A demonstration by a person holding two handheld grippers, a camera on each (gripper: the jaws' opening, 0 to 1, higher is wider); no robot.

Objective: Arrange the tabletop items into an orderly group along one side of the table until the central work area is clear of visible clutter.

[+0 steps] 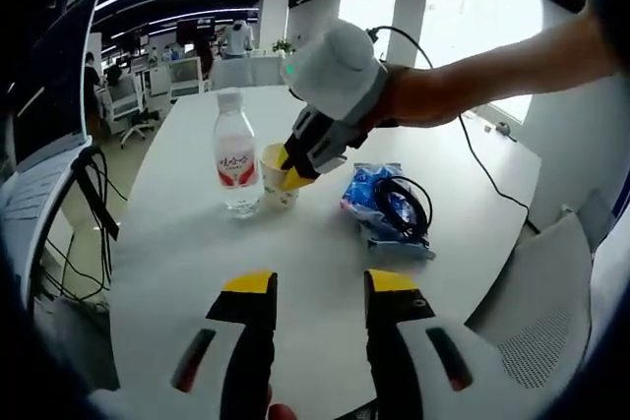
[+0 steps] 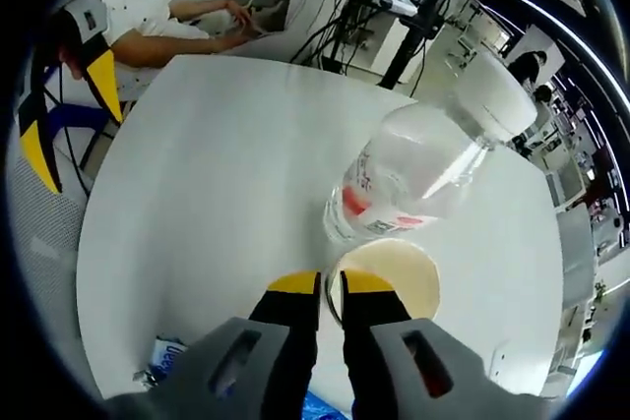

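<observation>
Cup (image 1: 279, 176), small, paper, pale cream with a faint print low on its wall that is too small to read; it stands upright on the white bench (image 1: 197, 243), touching or just beside the bottle (image 1: 235, 152). In the right gripper view the cup (image 2: 394, 277) shows a cream inside, its near rim pinched between the yellow-tipped jaws of the right tool (image 2: 330, 287), one jaw inside the rim and one outside, set narrow. In the left gripper view that same right tool (image 1: 287, 172) comes down from above on a person's bare arm (image 1: 492, 76), its yellow tips at the cup's rim.

Bottle: clear plastic, white cap, upright, with a red and white label; the characters on it cannot be read. In the right gripper view the bottle (image 2: 413, 169) stands just past the cup, label red and white with a small barcode-like patch.

Blue packet (image 1: 379, 202) lies flat to the right of the cup, apart from it, with a coiled black cable (image 1: 406, 206) on top; its print is unreadable.

Left tool (image 1: 320, 287) hovers low over the near bench, jaws apart at a moderate width, holding nothing, well short of the cup
</observation>
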